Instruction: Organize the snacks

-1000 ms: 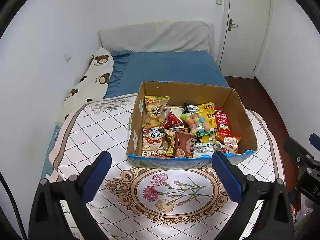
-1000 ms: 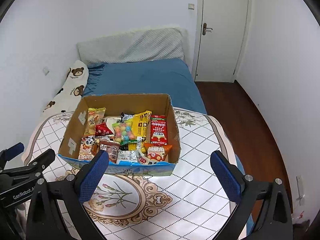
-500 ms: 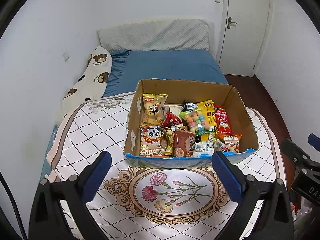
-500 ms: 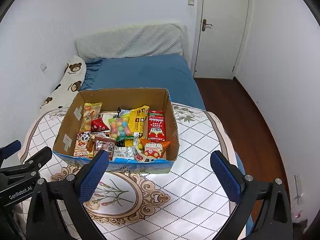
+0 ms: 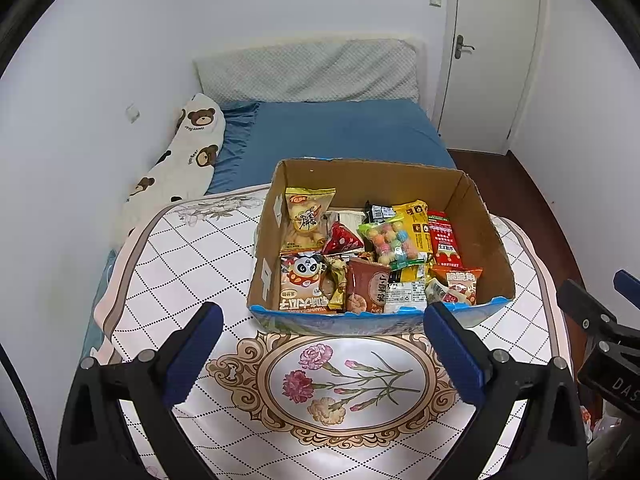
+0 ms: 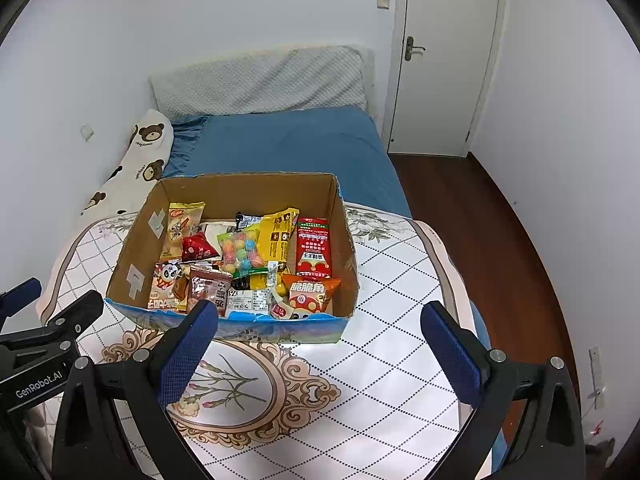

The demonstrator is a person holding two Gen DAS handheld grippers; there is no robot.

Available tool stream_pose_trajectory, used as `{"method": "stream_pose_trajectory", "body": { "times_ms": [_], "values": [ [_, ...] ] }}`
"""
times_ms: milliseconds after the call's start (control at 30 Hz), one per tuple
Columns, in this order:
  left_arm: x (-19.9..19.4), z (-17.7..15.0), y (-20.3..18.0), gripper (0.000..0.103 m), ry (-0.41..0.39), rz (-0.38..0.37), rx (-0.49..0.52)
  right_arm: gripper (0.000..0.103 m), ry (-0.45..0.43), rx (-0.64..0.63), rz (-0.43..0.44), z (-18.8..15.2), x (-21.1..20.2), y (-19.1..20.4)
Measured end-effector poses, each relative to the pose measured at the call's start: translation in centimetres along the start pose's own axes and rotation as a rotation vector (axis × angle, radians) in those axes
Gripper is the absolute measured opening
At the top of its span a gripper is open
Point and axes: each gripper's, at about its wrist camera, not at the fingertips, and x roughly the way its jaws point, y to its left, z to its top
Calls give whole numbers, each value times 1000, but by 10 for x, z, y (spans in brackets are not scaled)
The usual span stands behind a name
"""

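Every snack you can see already lies inside the open cardboard box [image 5: 380,240] at about 12 o'clock from both of your grippers, with no packet showing loose on the patterned tablecloth [image 5: 192,264]; that fits either a sort already finished into the box or a jumbled pile waiting to be taken out and arranged. The packets overlap loosely: the candy-ball bag [image 5: 390,240] rests across others, the red pack [image 5: 444,240] sits at 3 o'clock within the box. Your left gripper [image 5: 320,356] and right gripper [image 6: 318,352] both hover short of the box, jaws spread wide, holding nothing.
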Motion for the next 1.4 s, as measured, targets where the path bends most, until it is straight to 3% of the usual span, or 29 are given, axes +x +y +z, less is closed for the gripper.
{"method": "stream_pose_trajectory", "body": {
  "times_ms": [1400],
  "values": [
    [-10, 7, -4, 103, -19, 8, 25, 103, 7, 11, 34, 0, -7, 3]
  ]
}}
